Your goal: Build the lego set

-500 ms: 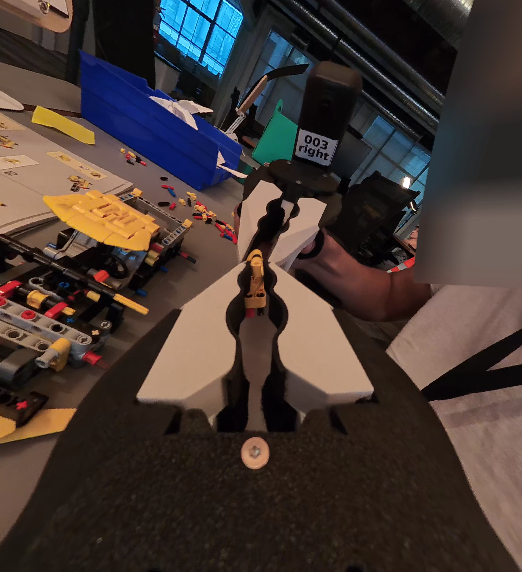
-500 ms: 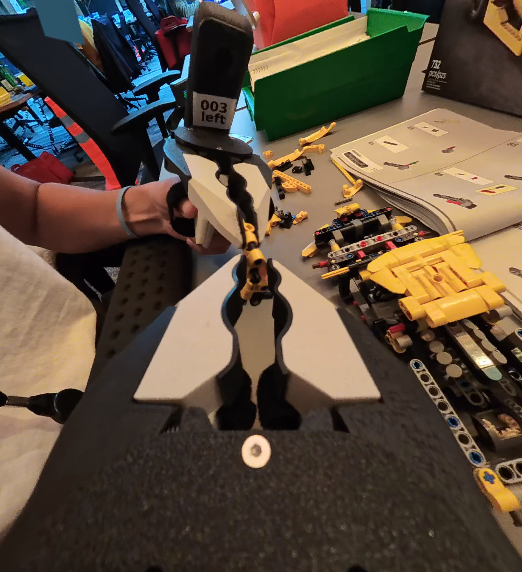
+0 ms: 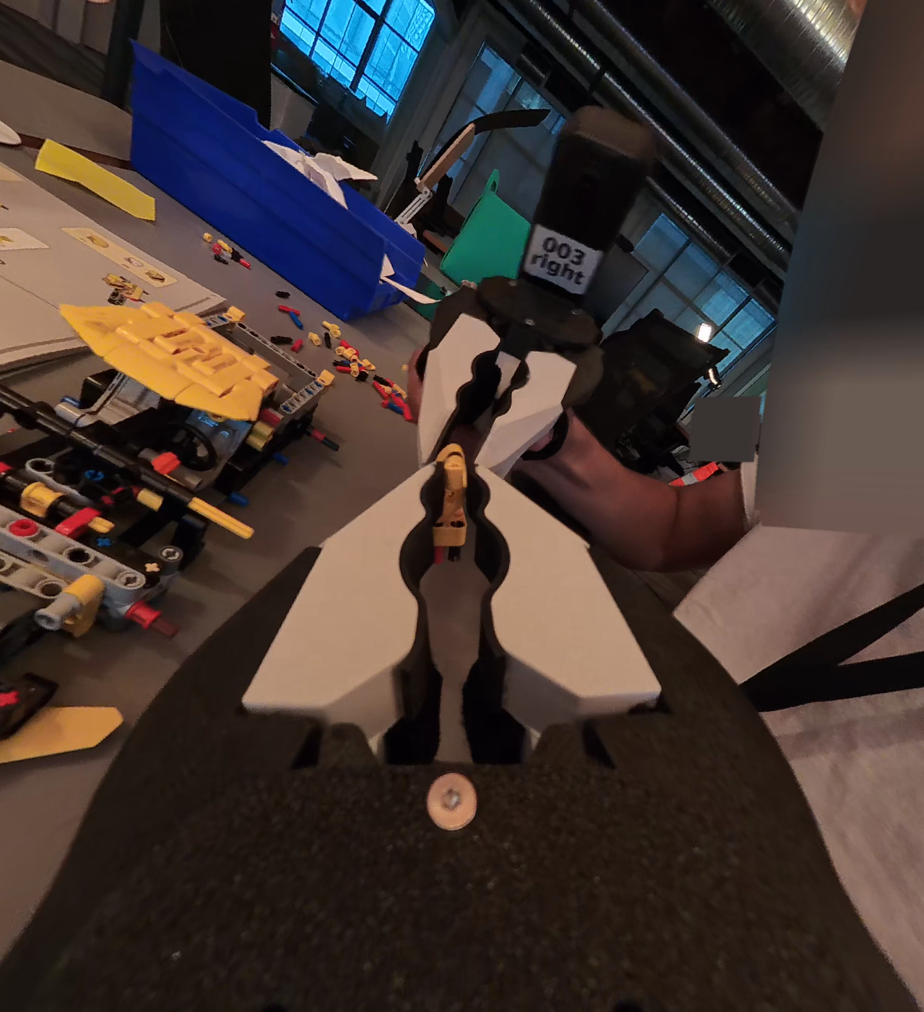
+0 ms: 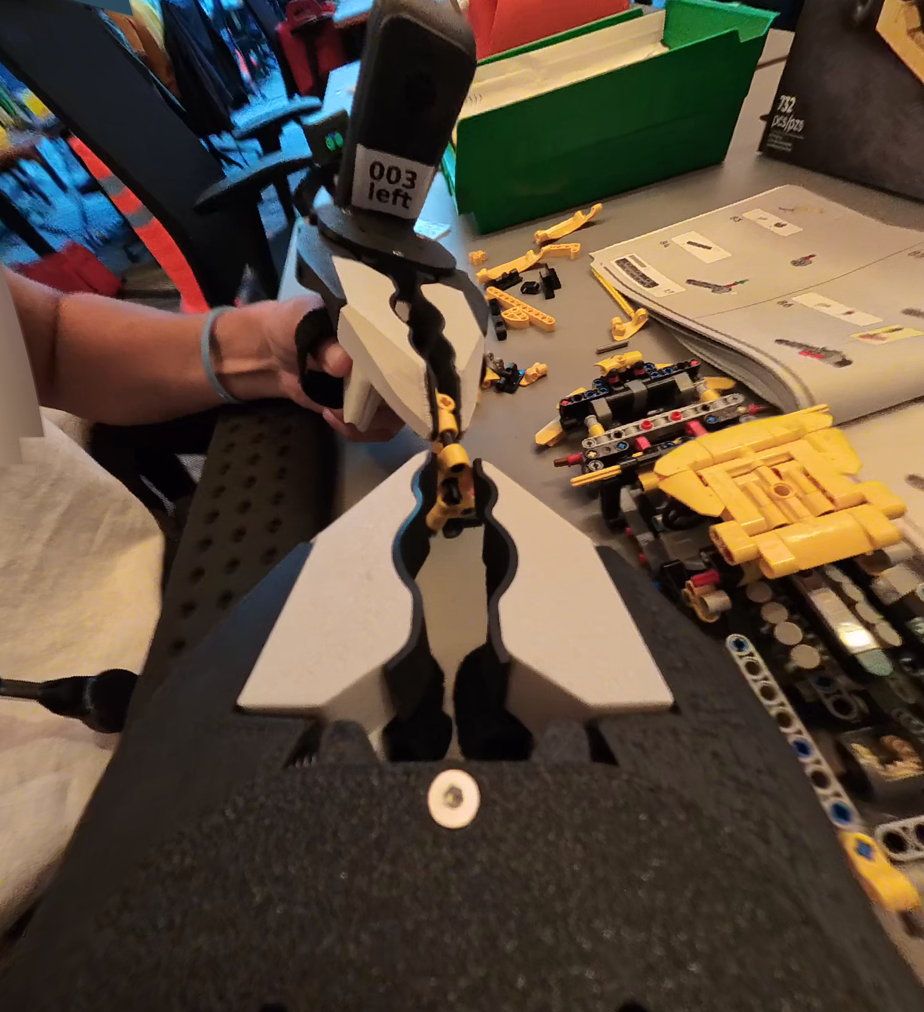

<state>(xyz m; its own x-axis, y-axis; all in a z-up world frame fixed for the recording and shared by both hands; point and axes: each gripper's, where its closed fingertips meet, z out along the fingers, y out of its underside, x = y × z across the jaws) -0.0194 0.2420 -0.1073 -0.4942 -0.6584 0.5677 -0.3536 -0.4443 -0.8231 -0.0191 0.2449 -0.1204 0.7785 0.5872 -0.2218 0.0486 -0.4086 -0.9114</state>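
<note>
Yellow connector piece [image 3: 451, 506] clamped at your left gripper [image 3: 453, 493] tips, held above surface [image 3: 361, 438]. Your right gripper [image 4: 451, 487] clenched on yellow pin-hole piece [image 4: 453, 487]. Both pieces meet tip to tip; the joint between them is hard to make out. Half-built yellow-and-black model [image 4: 766, 509] on surface, cut off by frame edge.

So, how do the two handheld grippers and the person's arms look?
Both grippers, left and right, have pale grey wedge fingers with wavy black inner pads, a grainy black body, and a labelled black handle. The person wears a pale top and a light blue wristband.
</note>
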